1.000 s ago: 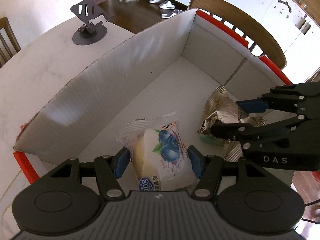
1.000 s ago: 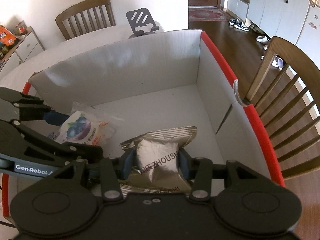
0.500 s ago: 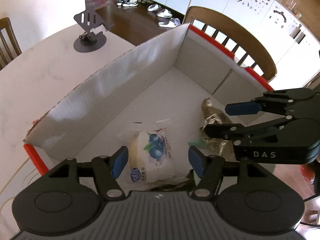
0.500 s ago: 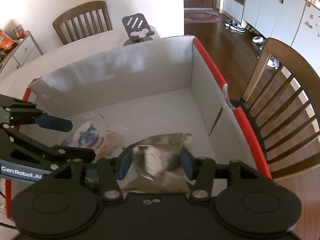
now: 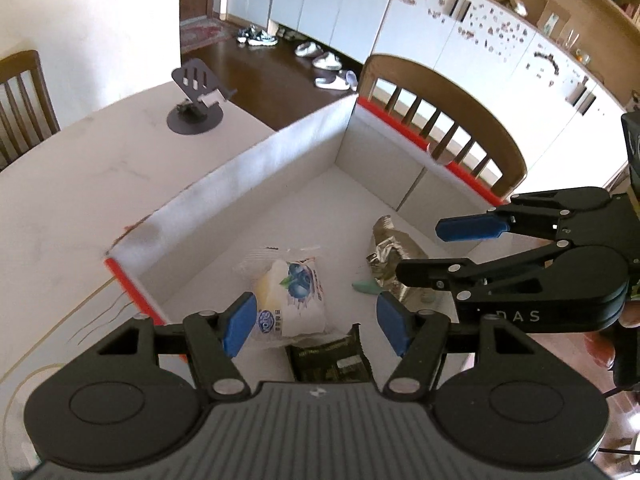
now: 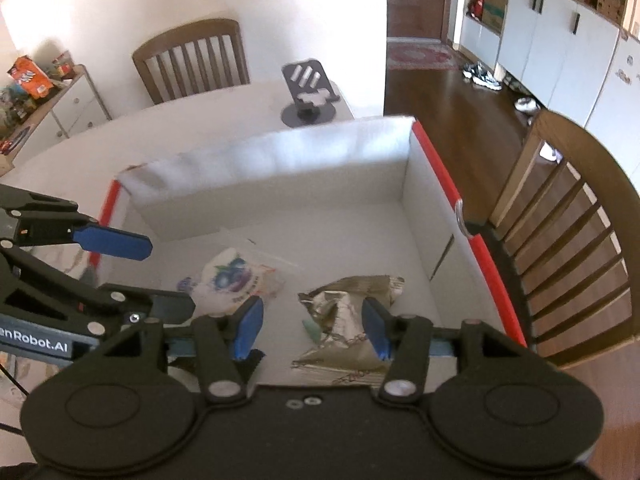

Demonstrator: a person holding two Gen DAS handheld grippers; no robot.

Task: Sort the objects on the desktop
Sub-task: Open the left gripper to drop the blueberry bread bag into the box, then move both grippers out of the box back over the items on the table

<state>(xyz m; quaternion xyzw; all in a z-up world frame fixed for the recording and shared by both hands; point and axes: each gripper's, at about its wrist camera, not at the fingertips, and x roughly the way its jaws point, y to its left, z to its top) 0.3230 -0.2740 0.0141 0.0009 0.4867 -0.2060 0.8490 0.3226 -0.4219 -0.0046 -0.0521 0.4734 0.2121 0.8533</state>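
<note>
The left gripper [image 5: 316, 326] and right gripper [image 6: 311, 326] hover open and empty above the red-edged white cardboard box [image 6: 280, 168]; the right has just widened. The blueberry-print clear packet [image 5: 294, 296] and crinkled silver foil pouch [image 6: 344, 308] lie on its floor.

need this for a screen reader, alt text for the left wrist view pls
The open left gripper hovers over a white box holding a blueberry snack packet and a silver foil packet; the open right gripper reaches in from the right.

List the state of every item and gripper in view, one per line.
left gripper: open, empty.
right gripper: open, just widened, empty.
blueberry packet: lying in box.
silver pouch: crumpled, lying in box.
dark packet: flat in box.
box: open-topped.
</note>
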